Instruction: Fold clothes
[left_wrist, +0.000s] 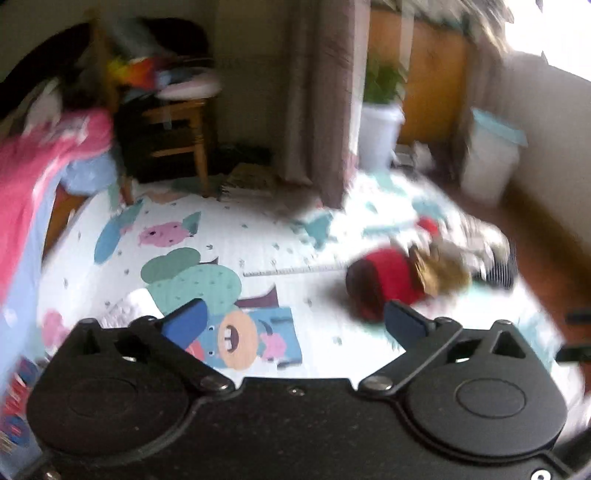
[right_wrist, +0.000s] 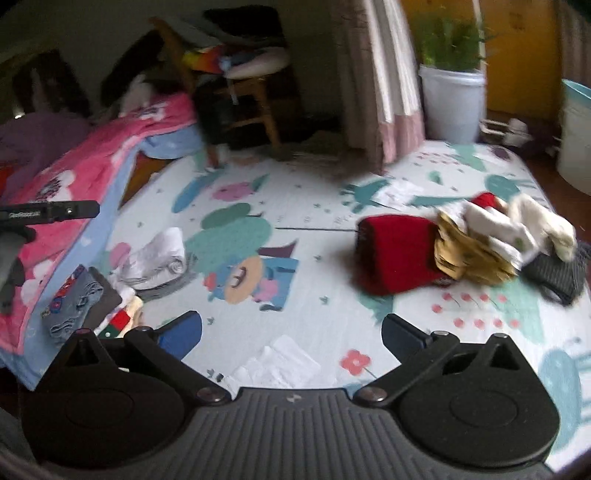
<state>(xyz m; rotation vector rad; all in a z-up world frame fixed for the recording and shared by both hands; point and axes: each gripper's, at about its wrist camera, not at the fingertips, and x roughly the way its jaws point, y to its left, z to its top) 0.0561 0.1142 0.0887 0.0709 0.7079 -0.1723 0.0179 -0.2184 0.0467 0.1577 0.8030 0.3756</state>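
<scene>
A heap of clothes lies on the patterned play mat (right_wrist: 325, 266): a red garment (right_wrist: 395, 251), a mustard one (right_wrist: 469, 254), white pieces (right_wrist: 517, 221) and a dark grey knit (right_wrist: 557, 273). The left wrist view shows the same red garment (left_wrist: 388, 280) and mustard piece (left_wrist: 443, 273), blurred. My right gripper (right_wrist: 291, 332) is open above the mat, nothing between its fingers. My left gripper (left_wrist: 295, 325) is open too and holds nothing. A crumpled white cloth (right_wrist: 155, 254) lies to the left, with a denim piece (right_wrist: 77, 295) beside it and a flat white cloth (right_wrist: 277, 365) near my right gripper.
A pink and blue blanket (right_wrist: 92, 173) hangs over a bed edge on the left. At the back stand a wooden chair (right_wrist: 255, 99) piled with clothes, a curtain (right_wrist: 384, 92), a potted plant (right_wrist: 450, 103) and a pale bucket (right_wrist: 576, 140). Wooden floor borders the mat on the right (left_wrist: 535, 251).
</scene>
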